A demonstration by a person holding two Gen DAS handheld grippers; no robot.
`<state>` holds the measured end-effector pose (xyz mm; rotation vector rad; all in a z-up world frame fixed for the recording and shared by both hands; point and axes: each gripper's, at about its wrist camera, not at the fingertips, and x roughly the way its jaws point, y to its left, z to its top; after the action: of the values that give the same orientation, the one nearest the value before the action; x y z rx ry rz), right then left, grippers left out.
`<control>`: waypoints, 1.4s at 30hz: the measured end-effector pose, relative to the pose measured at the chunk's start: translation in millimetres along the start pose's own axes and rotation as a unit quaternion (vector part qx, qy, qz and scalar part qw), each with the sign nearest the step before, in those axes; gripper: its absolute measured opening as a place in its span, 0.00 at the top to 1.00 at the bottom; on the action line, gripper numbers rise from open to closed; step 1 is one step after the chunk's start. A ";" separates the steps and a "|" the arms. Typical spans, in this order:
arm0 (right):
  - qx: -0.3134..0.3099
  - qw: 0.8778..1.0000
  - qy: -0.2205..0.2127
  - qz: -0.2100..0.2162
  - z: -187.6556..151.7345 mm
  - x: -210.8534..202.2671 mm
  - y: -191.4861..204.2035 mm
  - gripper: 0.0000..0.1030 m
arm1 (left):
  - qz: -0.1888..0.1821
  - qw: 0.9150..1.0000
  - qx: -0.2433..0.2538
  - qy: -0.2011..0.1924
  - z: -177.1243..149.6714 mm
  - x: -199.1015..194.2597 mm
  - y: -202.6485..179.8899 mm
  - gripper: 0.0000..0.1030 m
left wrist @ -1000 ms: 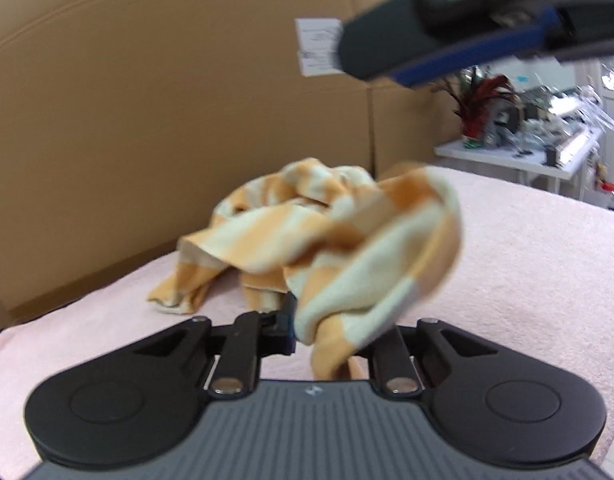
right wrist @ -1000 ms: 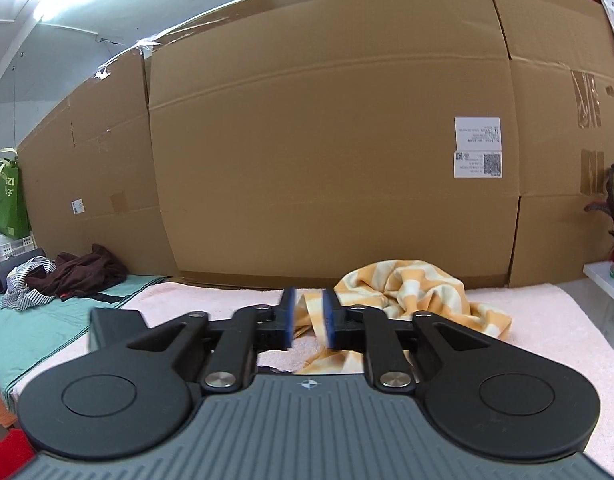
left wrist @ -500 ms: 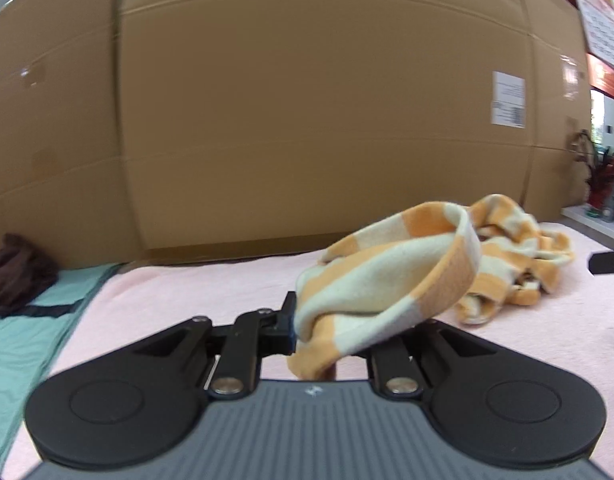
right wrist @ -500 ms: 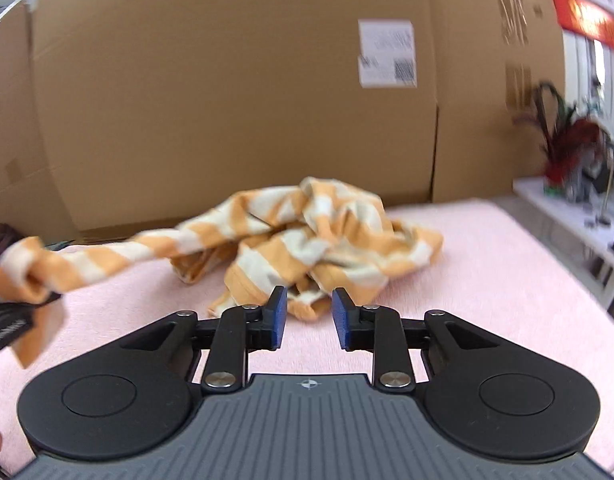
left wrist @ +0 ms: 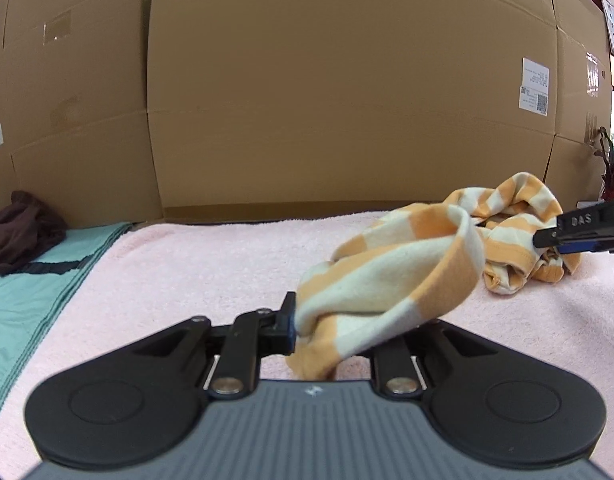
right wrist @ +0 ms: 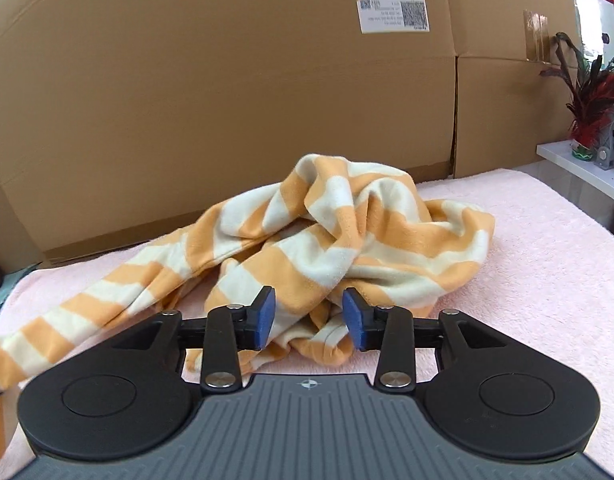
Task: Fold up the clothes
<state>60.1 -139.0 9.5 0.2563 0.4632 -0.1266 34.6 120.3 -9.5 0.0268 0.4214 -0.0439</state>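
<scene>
So the orange-and-cream striped knit garment (right wrist: 347, 232) is the landmark here; everything else is placed off it. It's a crumpled heap on the pale pink terry towel (left wrist: 179, 280) that covers the table, just in front of the big brown cardboard wall (left wrist: 327, 100).

Going left to right in the left wrist view: way off to the left of the garment there's a dark maroon cloth pile (left wrist: 19, 228) sitting on a teal sheet (left wrist: 35, 292), well apart from it. Then the left gripper (left wrist: 331, 340), which is clamped down on one end of the garment. The fabric bunches up between the fingers and hides the right one, and a striped stretch runs from there up and right to the main heap. At the right edge of that heap you can see the tip of the other gripper touching or just beside the cloth; I can't tell which.

Right wrist view: the right gripper (right wrist: 309, 318) has its blue-padded fingers (right wrist: 265, 316) spread partway with nothing pinched. The near edge of the heap lies right in the gap between them and a bit beyond. Right of the garment, a red-leaved potted plant (right wrist: 591, 108) stands on a white side table (right wrist: 579, 168).
</scene>
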 end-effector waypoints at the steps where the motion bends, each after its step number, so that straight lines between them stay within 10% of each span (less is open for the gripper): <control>1: 0.005 1.000 -0.002 0.001 0.0 2.4 0.1 0.63 | -0.001 1.000 -0.003 0.005 -1.8 2.3 1.0 0.82; 4: 0.019 1.000 -0.008 0.003 -0.1 9.8 0.3 0.94 | -0.007 1.000 -0.016 -0.003 -1.3 2.1 5.4 0.81; 29: 0.058 0.985 -0.094 -0.131 6.5 -73.1 -94.6 0.99 | 0.007 1.000 -0.019 -0.018 -0.1 0.6 3.5 0.80; 32: 0.035 0.991 -0.073 -0.102 4.3 -60.1 -81.1 0.86 | 0.012 1.000 -0.011 -0.014 0.0 2.1 0.4 0.80; 36: -0.002 0.996 -0.046 -0.082 2.1 -38.2 -60.3 0.34 | 0.015 1.000 -0.009 -0.013 -1.0 2.2 -0.3 0.79; 38: -0.028 0.994 -0.037 -0.096 2.2 -20.6 -48.2 0.32 | 0.014 1.000 -0.011 -0.011 -1.0 3.1 0.6 0.76; 39: -0.038 0.993 -0.019 -0.112 2.7 -10.4 -45.3 0.33 | 0.014 1.000 -0.013 -0.010 -0.9 3.4 1.2 0.76; 42: -0.076 0.994 -0.003 -0.077 -6.4 -16.1 -31.6 0.91 | 0.011 1.000 -0.017 -0.010 -1.0 3.6 2.9 0.76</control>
<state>37.5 -166.6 4.5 0.0707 0.4833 -0.2424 37.5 123.2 -11.8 -0.0025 0.4021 -0.0146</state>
